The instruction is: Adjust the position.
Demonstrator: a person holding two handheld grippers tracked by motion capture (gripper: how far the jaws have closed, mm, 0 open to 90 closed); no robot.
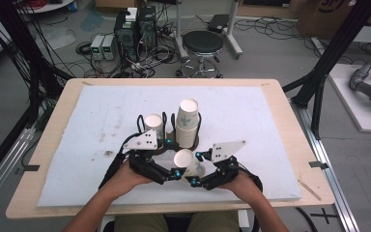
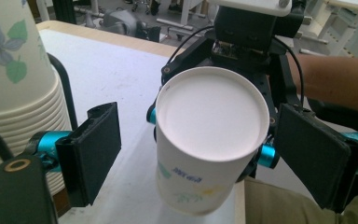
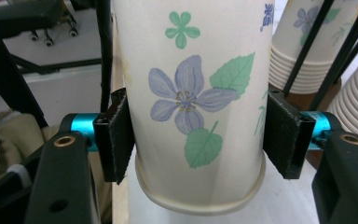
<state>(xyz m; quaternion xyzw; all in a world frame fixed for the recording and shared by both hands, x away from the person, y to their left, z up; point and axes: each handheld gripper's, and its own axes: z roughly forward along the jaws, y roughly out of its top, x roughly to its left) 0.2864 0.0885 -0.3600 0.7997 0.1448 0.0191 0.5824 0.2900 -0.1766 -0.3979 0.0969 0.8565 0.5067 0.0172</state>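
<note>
With the right gripper [image 3: 200, 140] pinching the cup [image 3: 196, 93] at mid-wall, held tilted above the table's [image 1: 270, 92] near edge, and the left gripper [image 2: 200, 154] spread around its mouth without touching, keep the squeeze light and steer clear of the stacks [image 1: 187, 121] beyond.

White paper cup [image 3: 191, 107] wears a lilac flower with green leaves. Stacked cups [image 1: 187, 121] behind it carry that same print on white. The pad [image 1: 101, 145] is pale grey-white, the table [image 1: 53, 121] edge light wood, the pads [image 3: 116, 140] black.
</note>
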